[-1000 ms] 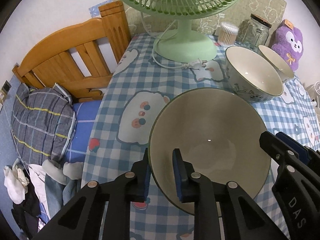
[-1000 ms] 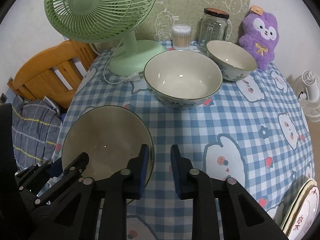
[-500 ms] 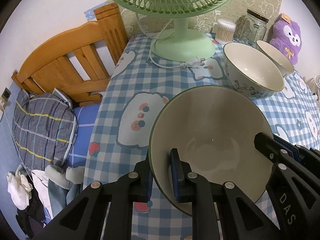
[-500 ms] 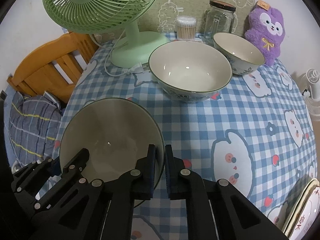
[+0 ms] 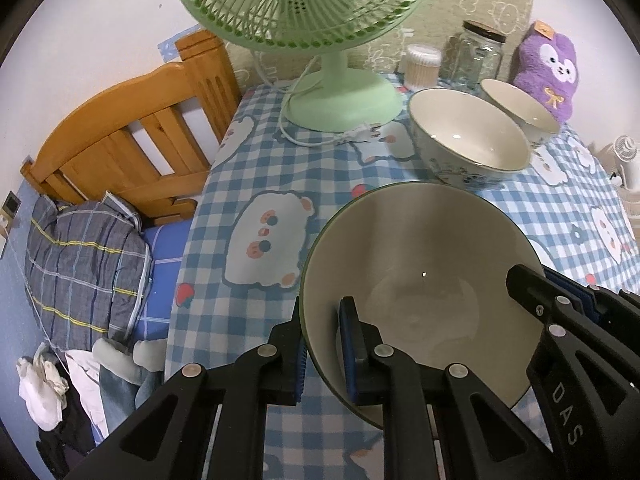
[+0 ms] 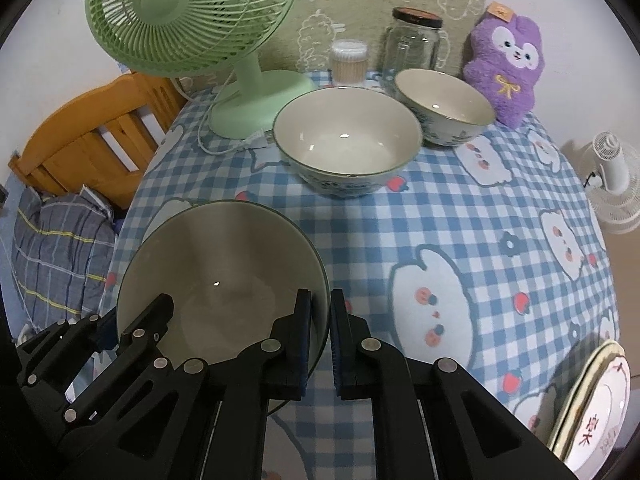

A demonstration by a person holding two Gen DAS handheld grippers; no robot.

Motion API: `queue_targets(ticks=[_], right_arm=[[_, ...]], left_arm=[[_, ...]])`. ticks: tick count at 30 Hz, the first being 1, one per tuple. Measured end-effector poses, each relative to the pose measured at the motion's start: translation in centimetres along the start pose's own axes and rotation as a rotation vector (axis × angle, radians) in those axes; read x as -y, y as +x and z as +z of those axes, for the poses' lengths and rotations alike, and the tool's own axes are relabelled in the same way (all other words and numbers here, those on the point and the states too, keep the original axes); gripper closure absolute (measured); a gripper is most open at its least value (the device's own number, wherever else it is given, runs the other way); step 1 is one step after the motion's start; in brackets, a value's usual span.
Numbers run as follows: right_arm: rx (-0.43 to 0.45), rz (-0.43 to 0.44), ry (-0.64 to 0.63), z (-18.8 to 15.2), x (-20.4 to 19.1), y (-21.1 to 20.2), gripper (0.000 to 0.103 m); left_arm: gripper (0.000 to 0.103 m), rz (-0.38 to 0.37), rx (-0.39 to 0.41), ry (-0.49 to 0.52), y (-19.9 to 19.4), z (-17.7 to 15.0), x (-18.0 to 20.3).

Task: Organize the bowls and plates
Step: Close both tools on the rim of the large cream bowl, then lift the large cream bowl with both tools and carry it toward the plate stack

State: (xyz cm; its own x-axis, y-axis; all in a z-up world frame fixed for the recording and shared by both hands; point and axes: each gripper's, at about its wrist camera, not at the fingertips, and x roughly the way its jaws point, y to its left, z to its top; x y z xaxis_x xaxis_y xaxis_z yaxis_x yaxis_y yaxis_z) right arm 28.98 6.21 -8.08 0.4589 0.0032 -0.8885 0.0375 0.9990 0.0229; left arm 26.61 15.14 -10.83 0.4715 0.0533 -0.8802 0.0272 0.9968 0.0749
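Gripping the big bowl [image 5: 420,276] from both sides, I have the left tongs [image 5: 322,344] pinched closed on its left rim, one blue pad inside the wall and one outside. My right tongs [image 6: 319,332] are clamped on the opposite rim the same way, jaws nearly together with only the bowl's thin wall between them. The bowl sits at the near left part of the surface [image 6: 460,216], over the blue checked cloth; whether its base touches the cloth I cannot tell.

From the left wrist camera I see a wooden bed frame [image 5: 128,148] and a striped blanket [image 5: 80,264] off the surface's left edge. The right wrist camera shows what the left one misses: a stack of plates [image 6: 592,404] at the near right edge and a small white fan [image 6: 612,176] beyond the right side. Both views catch the middle bowl [image 6: 348,148] and the small bowl [image 6: 444,108] farther back, with a green fan [image 6: 192,20], a glass jar [image 6: 414,44] and a purple plush toy [image 6: 508,64] behind them.

Both tongs point steeply down toward the surface, side by side.
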Motion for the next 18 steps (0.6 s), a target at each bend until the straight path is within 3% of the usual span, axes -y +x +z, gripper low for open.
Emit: queue_targets(ticks=[18], right_arm=[[0.021, -0.031, 0.032, -4.0, 6.8, -4.8, 0.092]], left_arm=[[0.091, -0.035, 0.02, 0.028, -4.5, -2.9, 6.3]])
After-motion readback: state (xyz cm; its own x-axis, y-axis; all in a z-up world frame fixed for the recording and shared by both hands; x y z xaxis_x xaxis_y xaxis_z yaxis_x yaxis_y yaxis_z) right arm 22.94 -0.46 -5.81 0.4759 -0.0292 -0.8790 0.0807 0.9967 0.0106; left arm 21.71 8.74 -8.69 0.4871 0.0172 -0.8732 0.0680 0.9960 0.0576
